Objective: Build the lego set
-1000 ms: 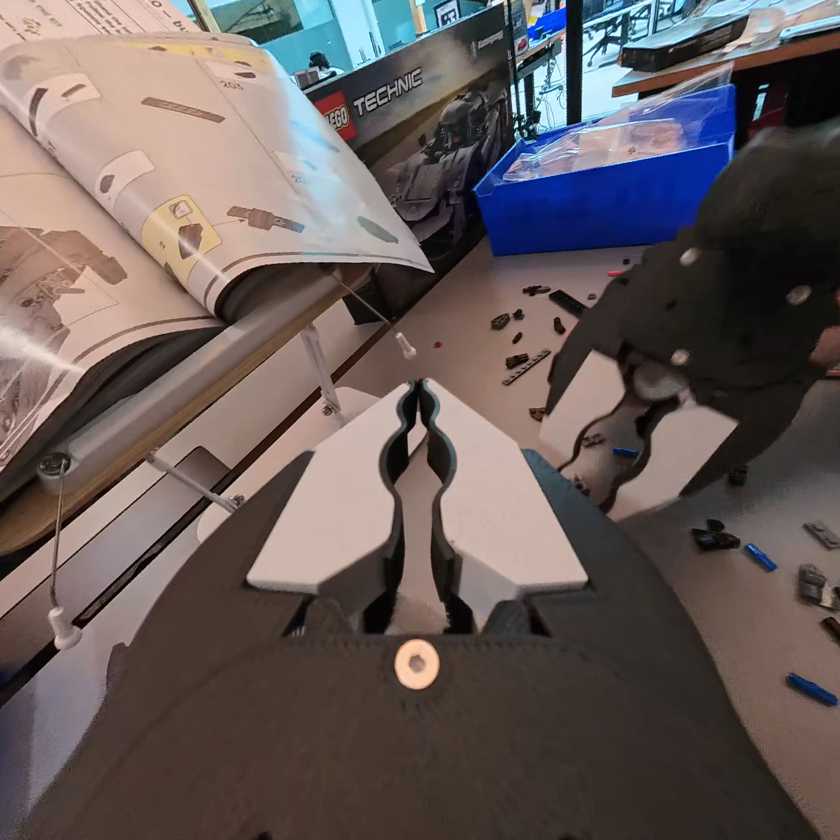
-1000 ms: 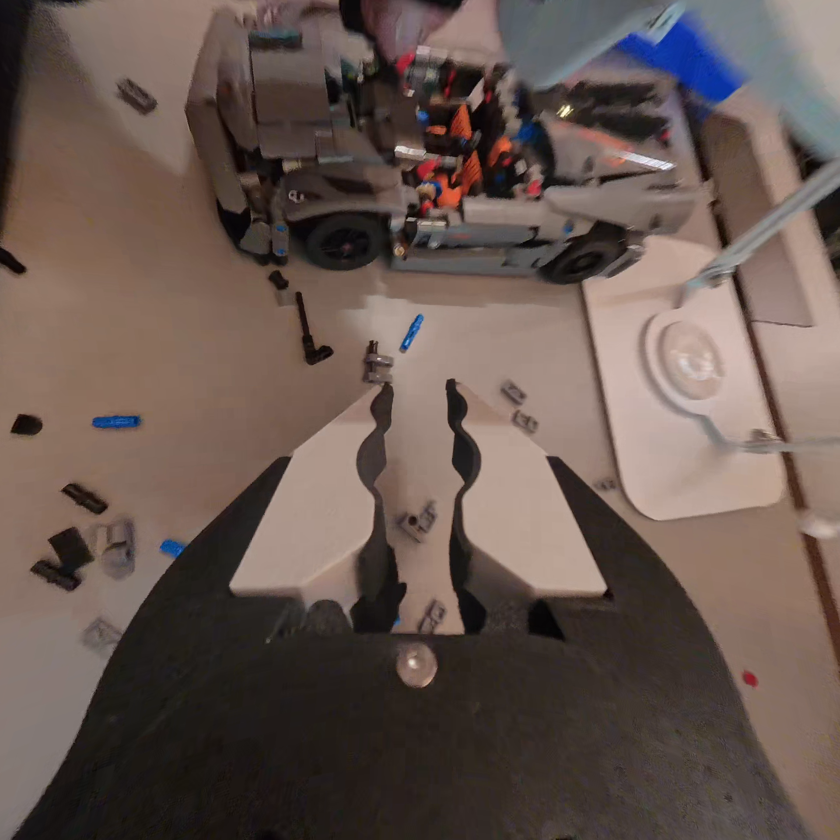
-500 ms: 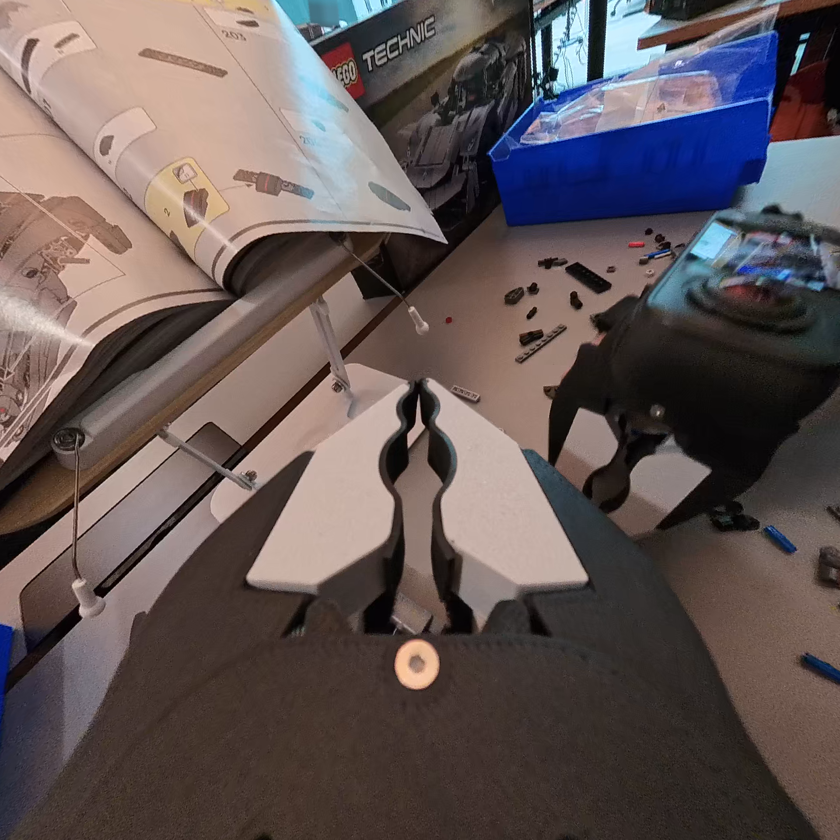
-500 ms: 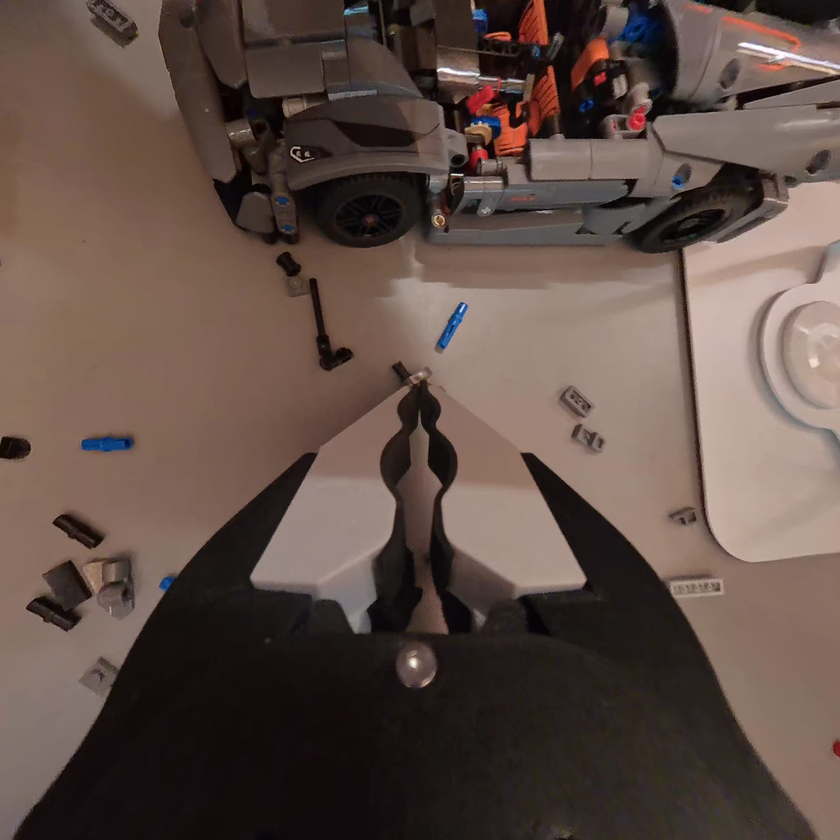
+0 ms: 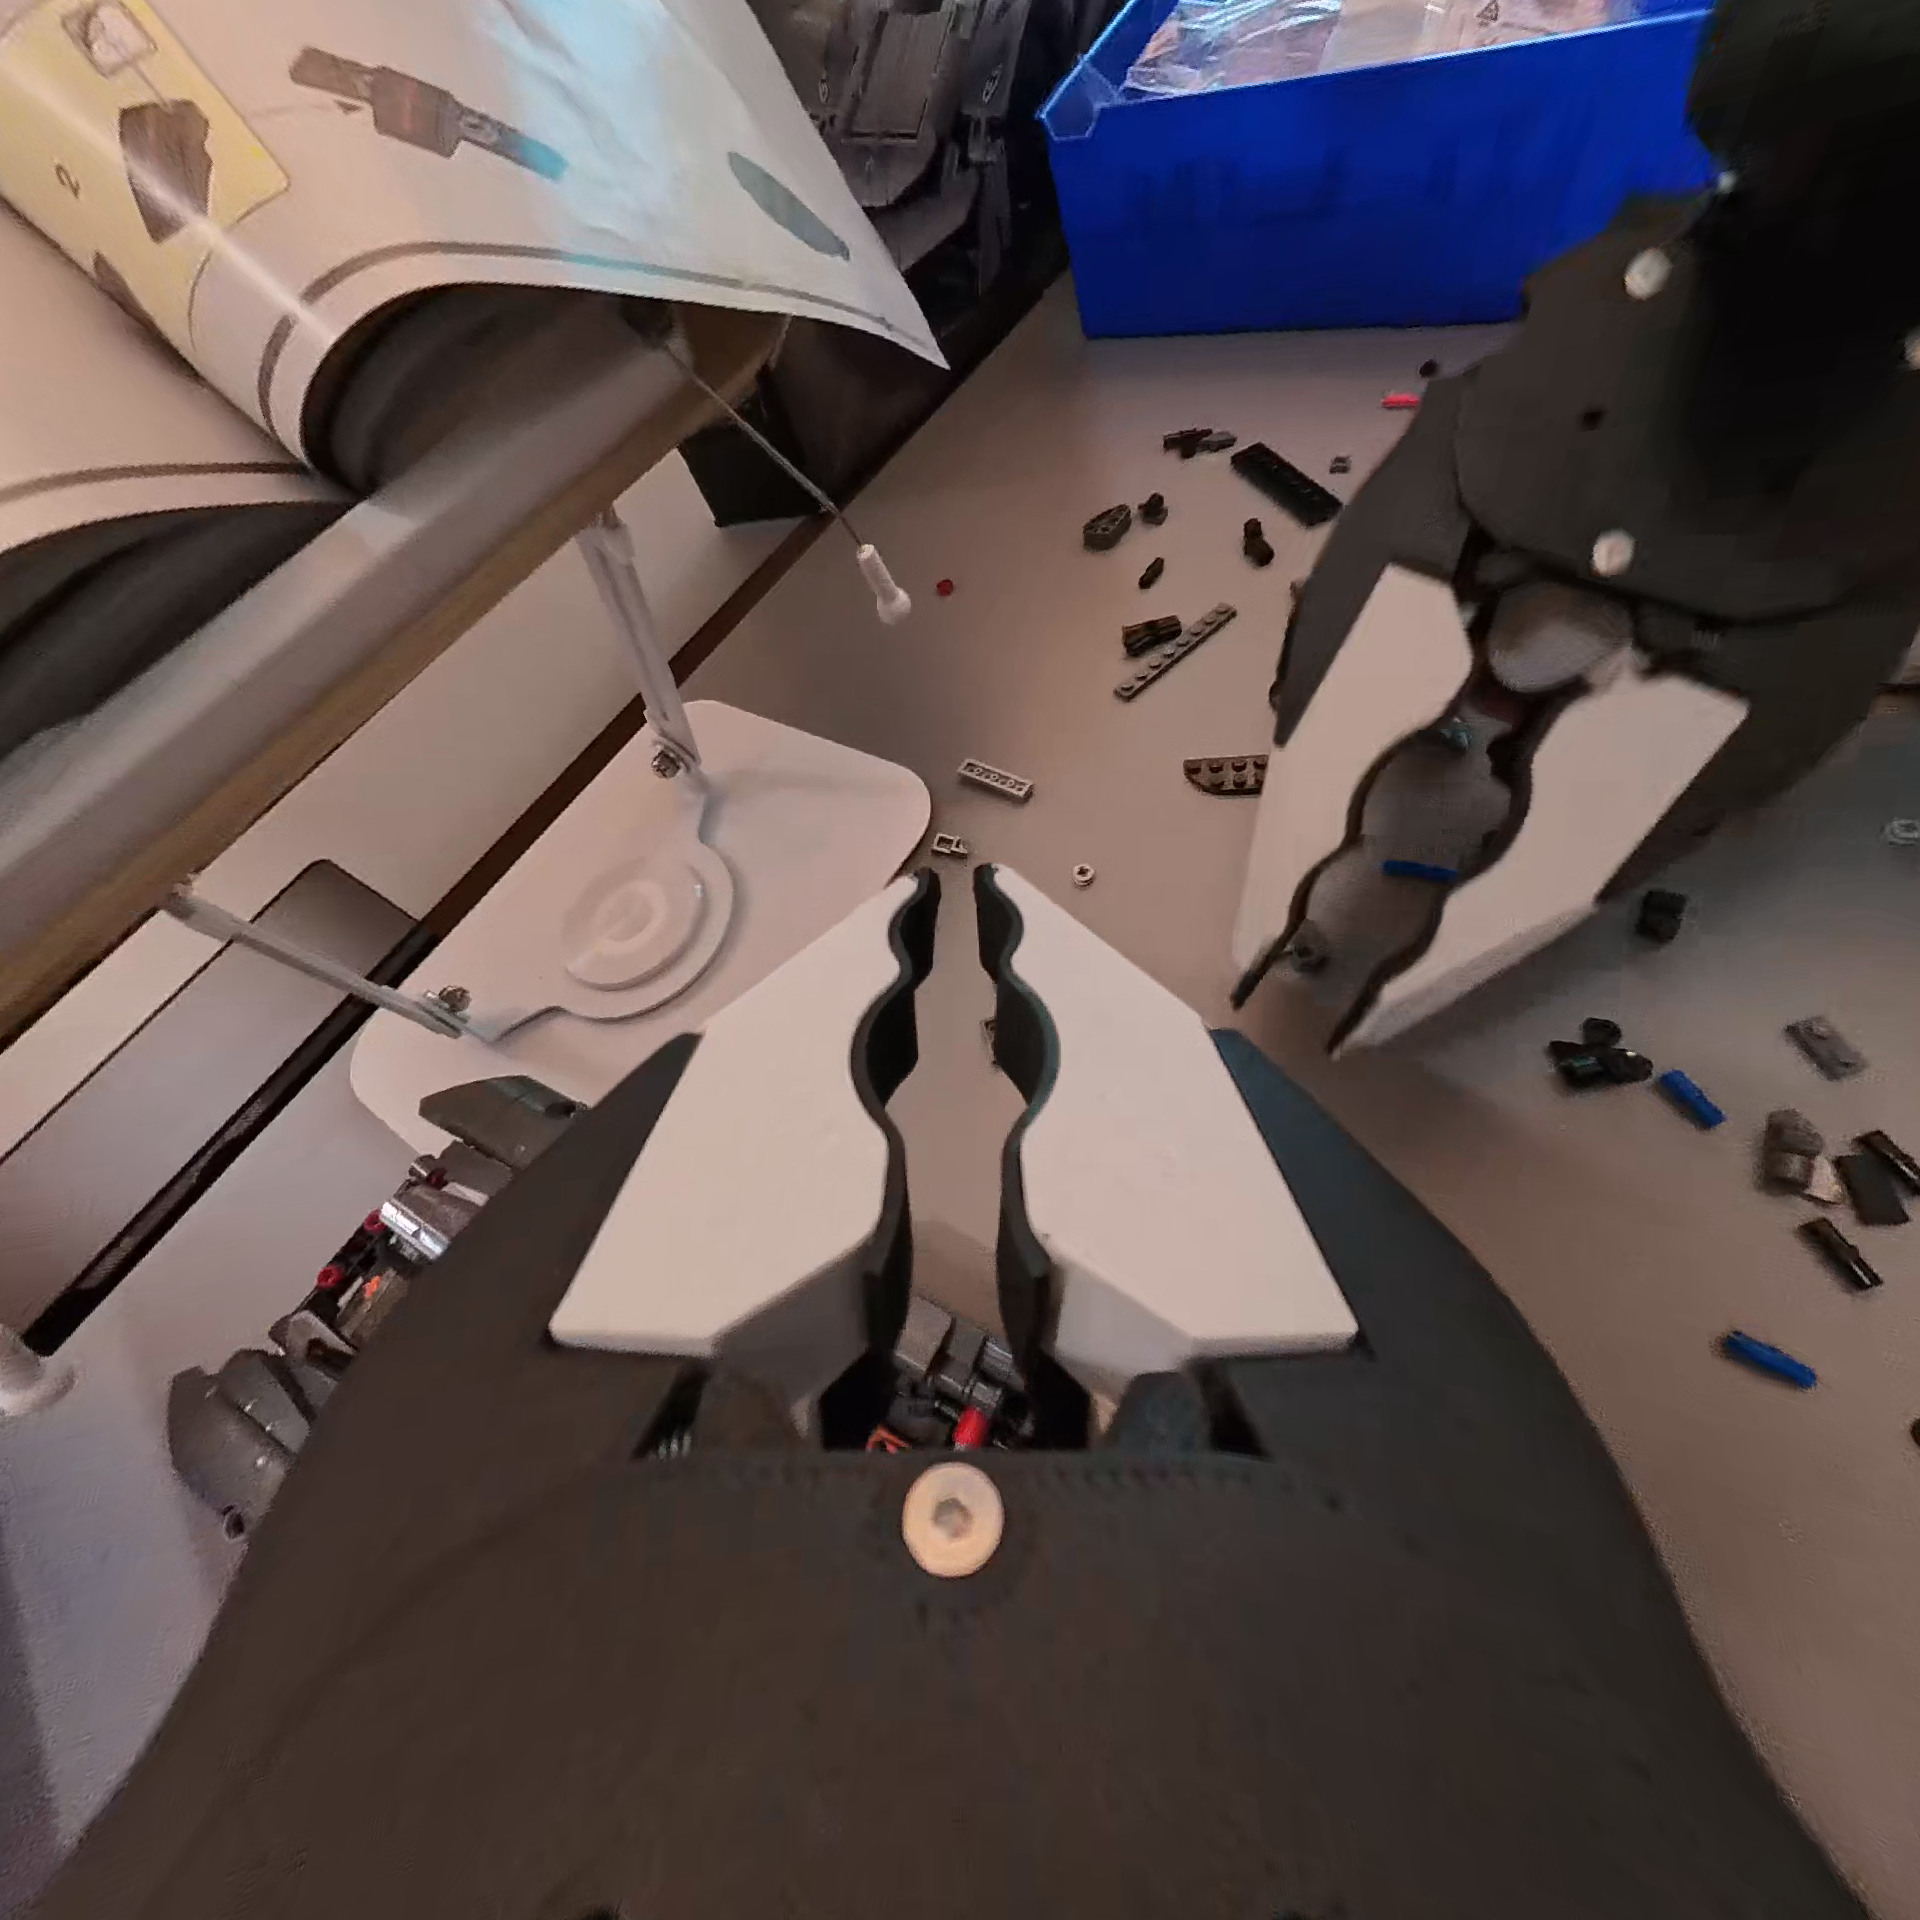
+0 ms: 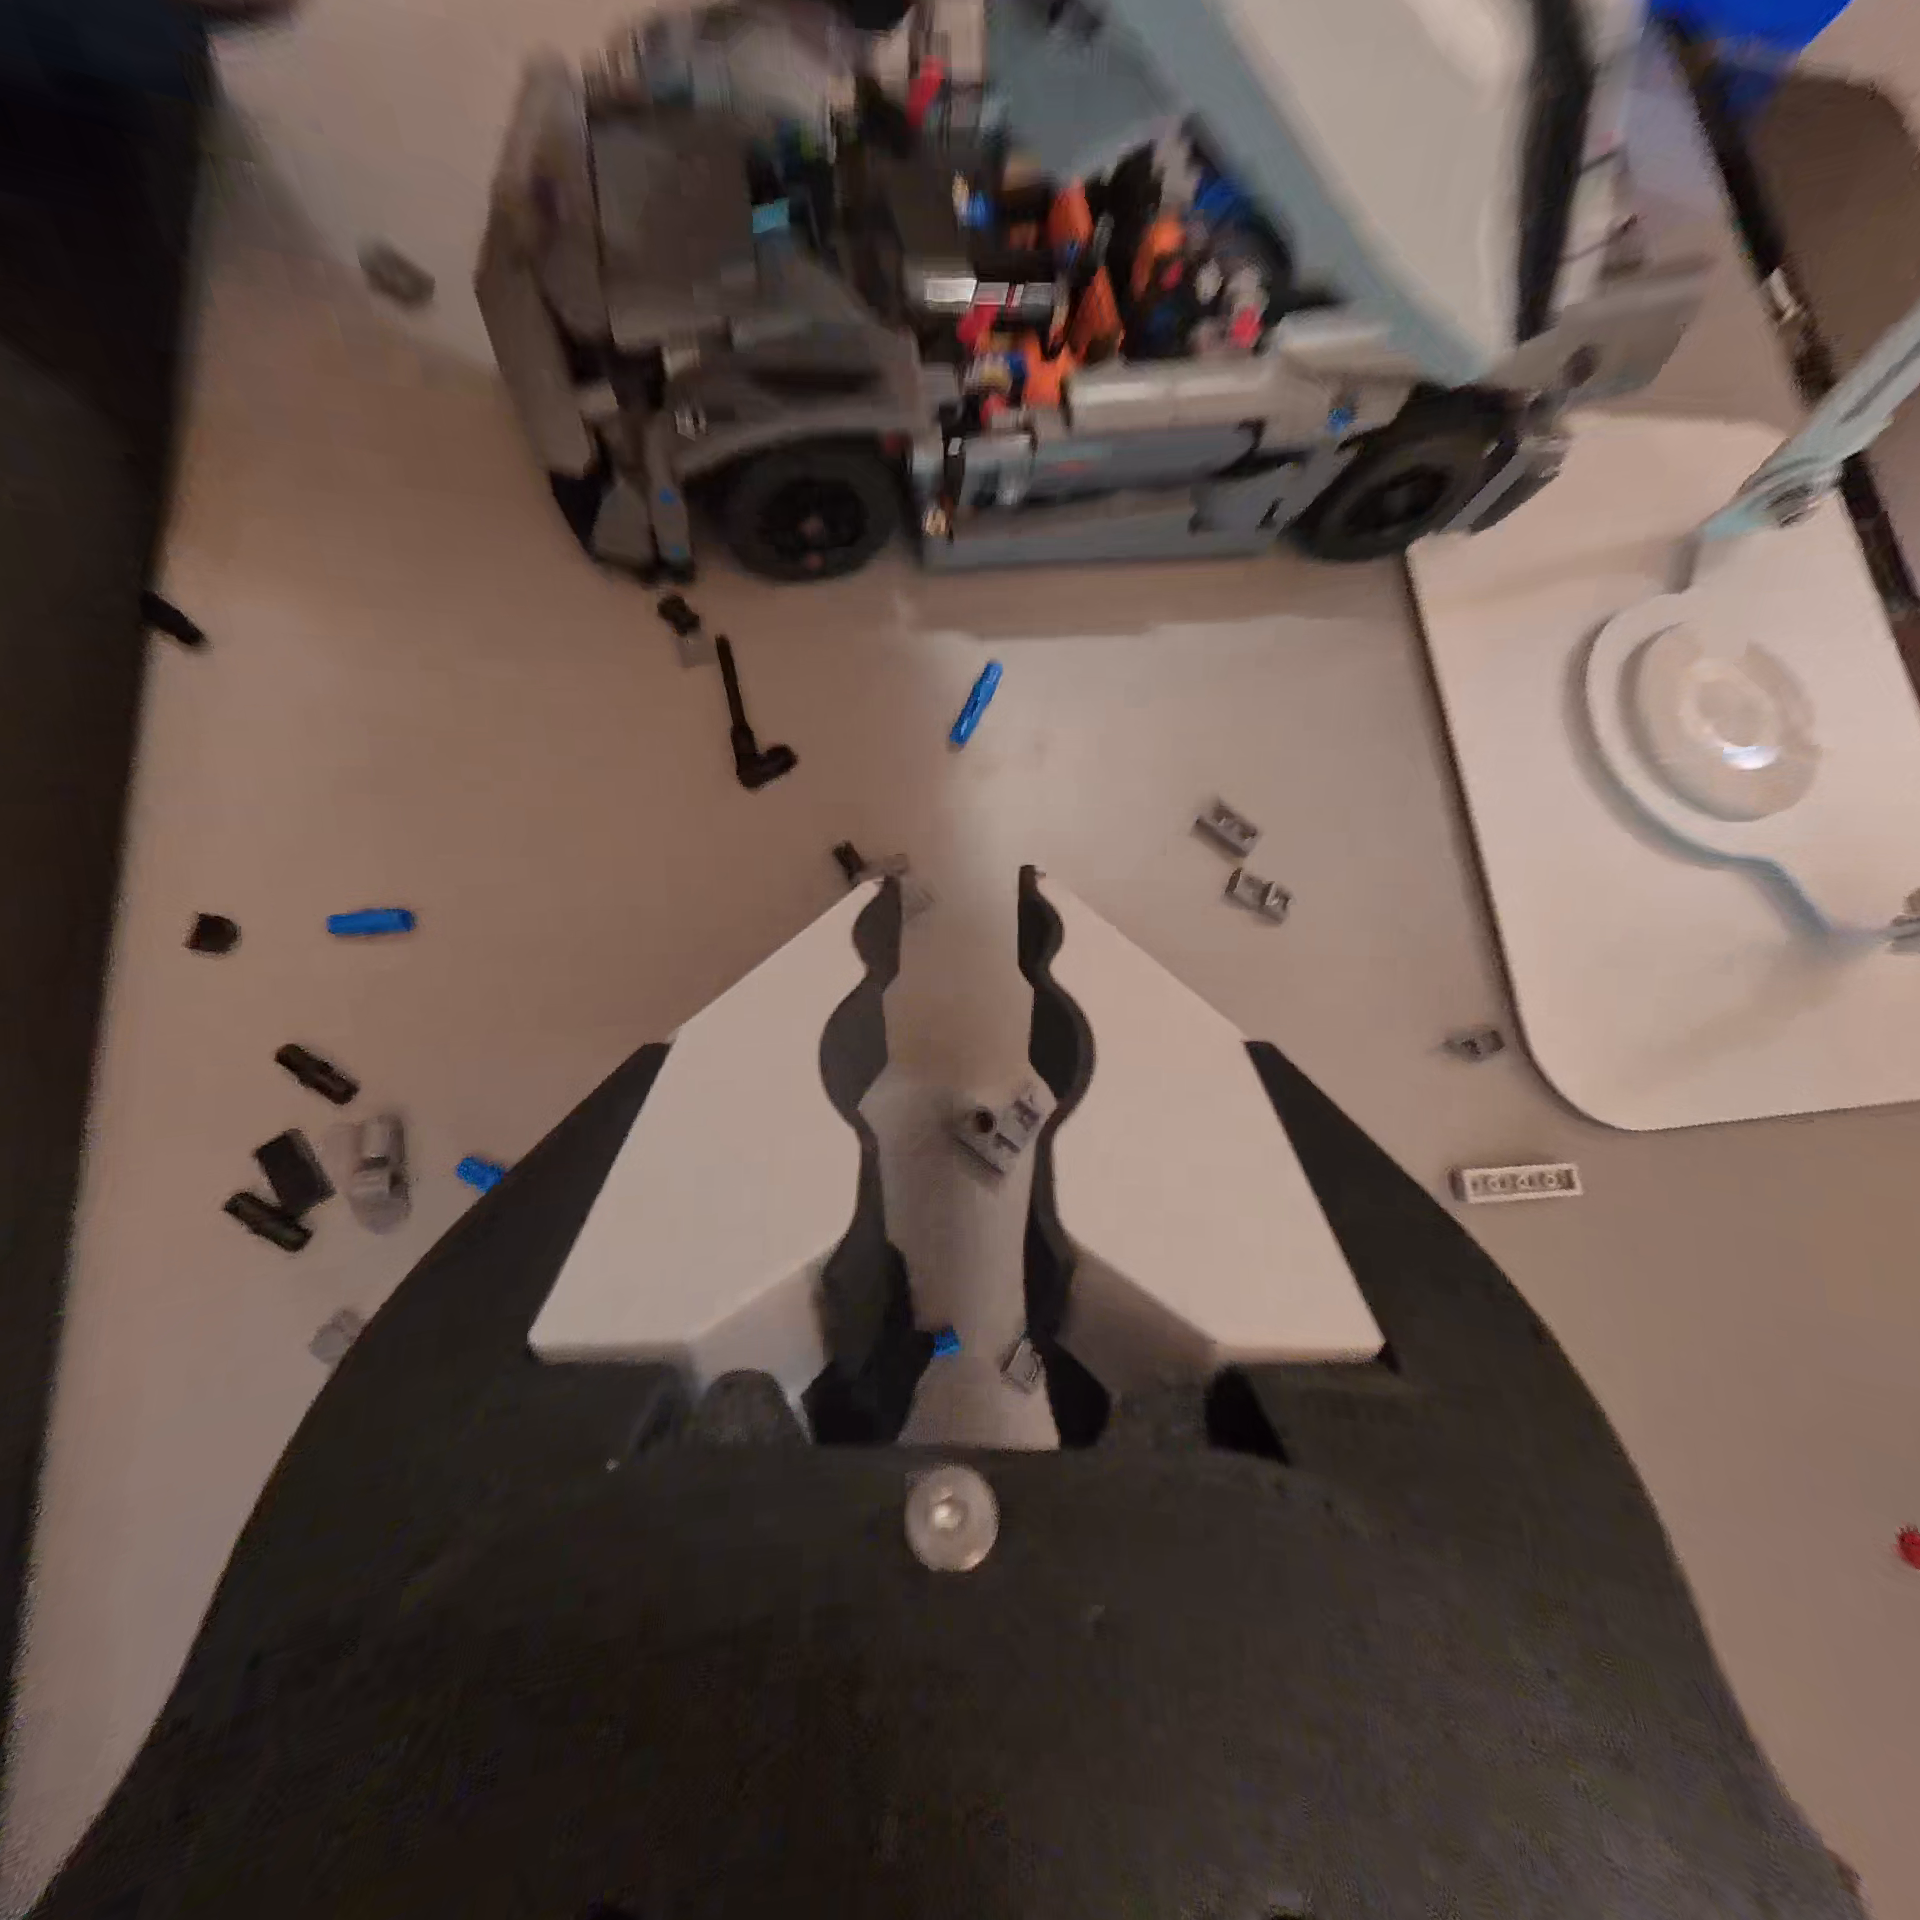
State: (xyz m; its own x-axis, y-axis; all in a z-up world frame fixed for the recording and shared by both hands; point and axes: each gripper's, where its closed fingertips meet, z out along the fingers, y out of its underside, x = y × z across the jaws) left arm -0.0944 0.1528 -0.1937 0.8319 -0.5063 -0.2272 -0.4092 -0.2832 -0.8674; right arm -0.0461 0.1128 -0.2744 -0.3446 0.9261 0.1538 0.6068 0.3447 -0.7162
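Observation:
The grey Lego car (image 6: pixel 935 416) stands on the table ahead of my right gripper (image 6: pixel 956 878). That gripper is open and holds nothing. A small grey and black piece (image 6: pixel 878 864) sits right at its left fingertip, and another grey piece (image 6: pixel 995 1132) lies on the table between its fingers, untouched. My left gripper (image 5: pixel 951 881) is open by a narrow gap and has nothing between its tips. It hovers over part of the car (image 5: pixel 416 1216). The right gripper also shows in the left wrist view (image 5: pixel 1291 1027), with its jaws apart.
Loose blue pins (image 6: pixel 975 704), a black axle piece (image 6: pixel 750 727) and grey plates (image 5: pixel 995 779) are scattered on the table. The open manual (image 5: pixel 416 135) rests on a stand with a white base (image 5: pixel 665 862). A blue bin (image 5: pixel 1351 187) stands at the back. The tips of one gripper are about 10 centimeters away from the tips of the other. The car (image 5: pixel 416 1216) lies around 20 centimeters away from my left fingertips.
My right gripper shut at the small grey and black piece half a second ago and has opened again; the piece stays by its left tip. My left gripper went from shut to slightly open and moved over the car.

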